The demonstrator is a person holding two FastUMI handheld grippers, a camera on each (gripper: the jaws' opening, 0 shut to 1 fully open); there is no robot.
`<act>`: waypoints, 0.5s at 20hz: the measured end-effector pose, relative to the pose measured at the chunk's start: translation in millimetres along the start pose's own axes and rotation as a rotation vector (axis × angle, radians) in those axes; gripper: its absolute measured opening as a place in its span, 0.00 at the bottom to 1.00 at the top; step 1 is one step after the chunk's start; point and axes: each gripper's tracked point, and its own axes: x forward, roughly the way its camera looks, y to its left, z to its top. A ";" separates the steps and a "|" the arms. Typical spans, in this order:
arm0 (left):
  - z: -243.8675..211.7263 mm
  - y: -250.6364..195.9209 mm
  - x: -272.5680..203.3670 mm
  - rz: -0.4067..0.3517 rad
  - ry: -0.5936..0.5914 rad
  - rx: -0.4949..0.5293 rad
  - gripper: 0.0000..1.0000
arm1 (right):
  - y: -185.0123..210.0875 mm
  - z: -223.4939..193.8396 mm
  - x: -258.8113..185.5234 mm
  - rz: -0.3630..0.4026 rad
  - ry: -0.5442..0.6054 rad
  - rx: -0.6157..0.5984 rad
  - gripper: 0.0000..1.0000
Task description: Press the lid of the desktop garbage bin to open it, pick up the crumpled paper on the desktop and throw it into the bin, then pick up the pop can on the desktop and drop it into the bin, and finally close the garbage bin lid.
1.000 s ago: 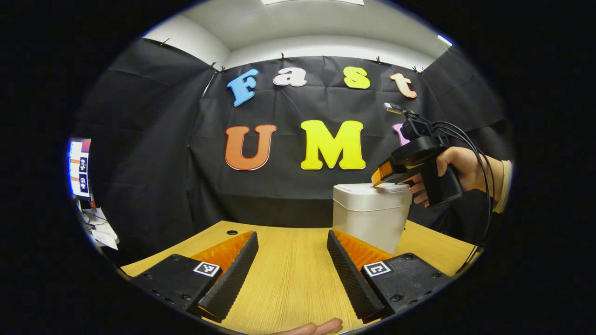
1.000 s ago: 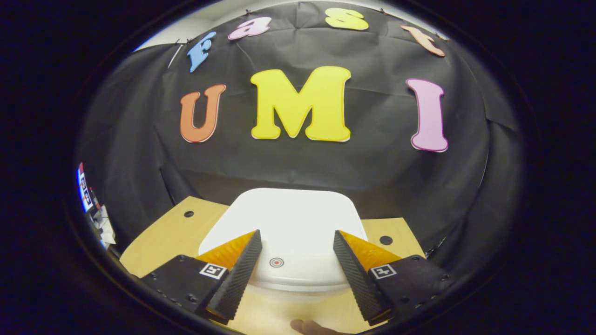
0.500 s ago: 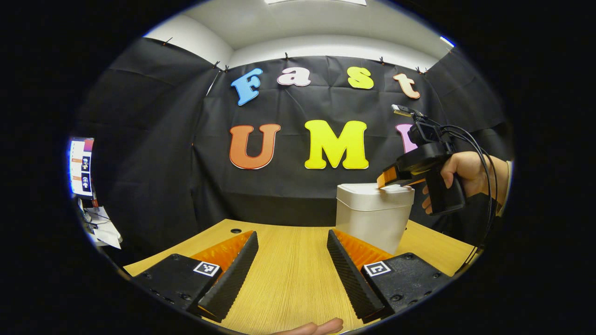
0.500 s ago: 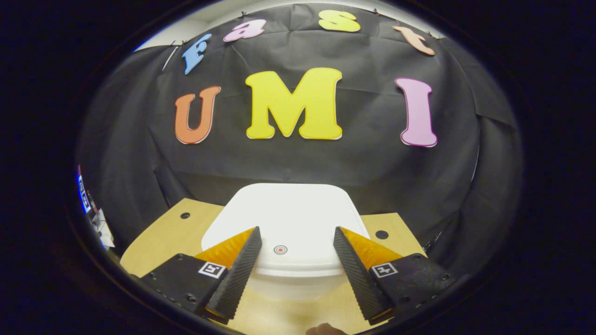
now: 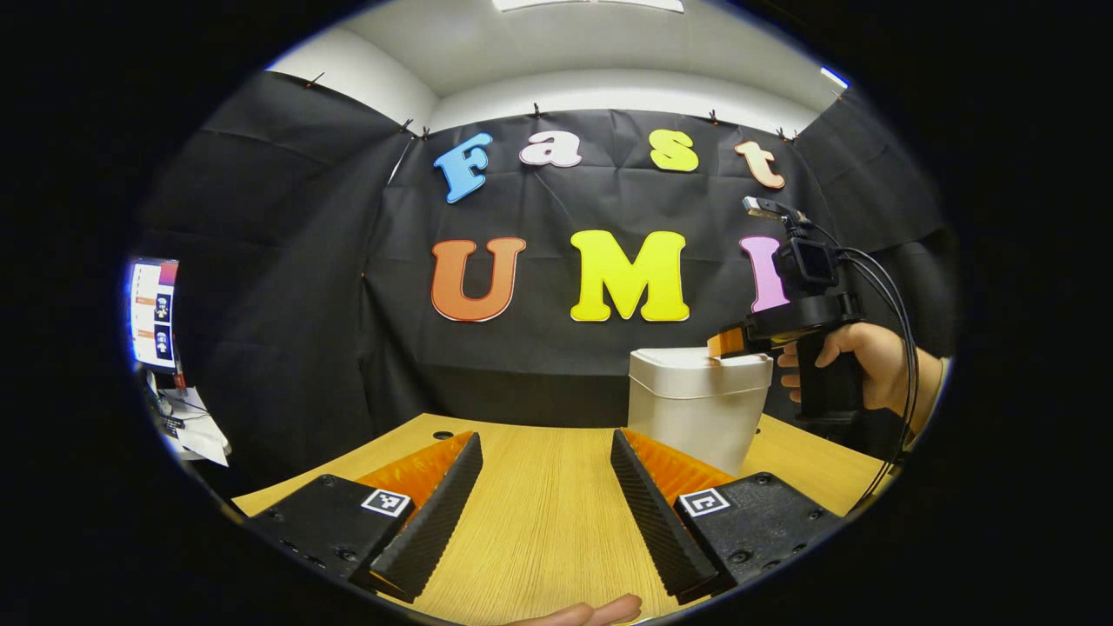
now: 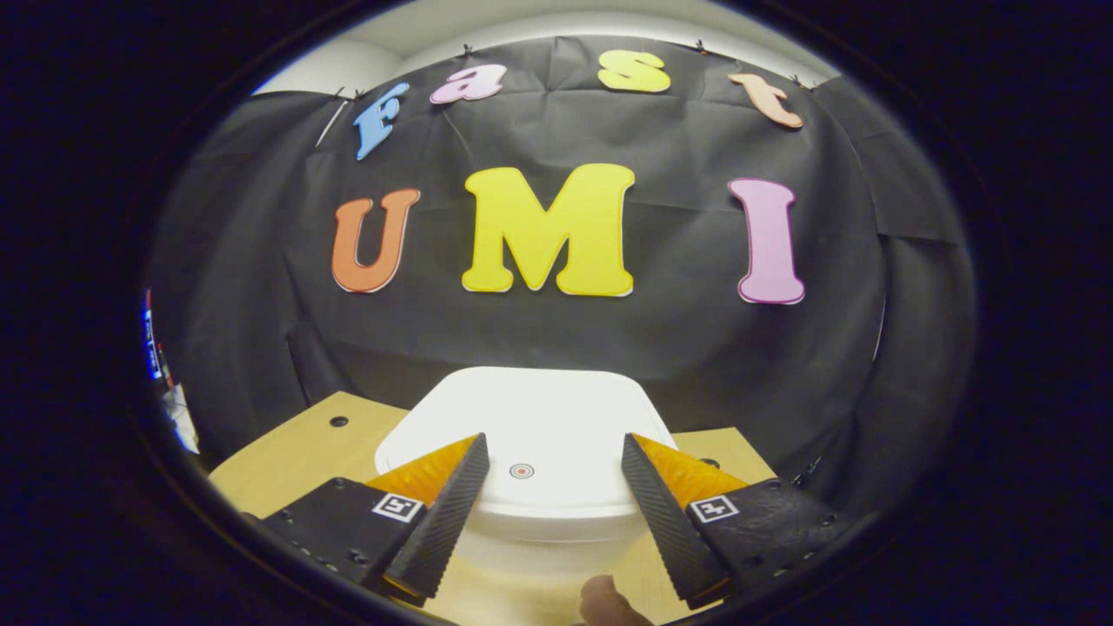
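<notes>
A white desktop garbage bin [image 5: 696,409] stands on the wooden table [image 5: 539,513] at the right in the left gripper view, its lid [image 6: 530,426] down and flat. The lid bears a small red ring mark [image 6: 521,470]. My right gripper [image 6: 552,448] is open, its fingertips just above the lid's near edge with the mark between them. In the left gripper view that right gripper [image 5: 729,343] hovers level over the lid's right side, held by a hand [image 5: 856,365]. My left gripper [image 5: 543,448] stays open low over the table, left of the bin, with nothing between its fingers.
A screen [image 5: 149,313] and papers [image 5: 196,430] sit beyond the table's left edge. The table has small round holes [image 5: 443,434] near its back. Cables [image 5: 900,348] trail from the right gripper. A fingertip [image 5: 591,611] shows at the bottom edge.
The right gripper has tilted from nose-down to level and drawn back slightly toward the lid's near edge. The lid stays down. The left gripper has barely moved.
</notes>
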 end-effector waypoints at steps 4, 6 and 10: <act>-5.9 1.6 0.7 0.018 0.018 0.013 0.96 | -35.9 1.9 -32.1 -0.121 -0.085 -0.054 0.95; -11.5 0.3 1.5 0.025 0.030 0.017 0.96 | -35.1 3.0 -57.0 -0.096 -0.153 -0.080 0.98; -17.6 -3.4 1.7 0.044 0.048 0.028 0.96 | -48.9 -30.1 -109.4 -0.092 -0.188 -0.065 0.98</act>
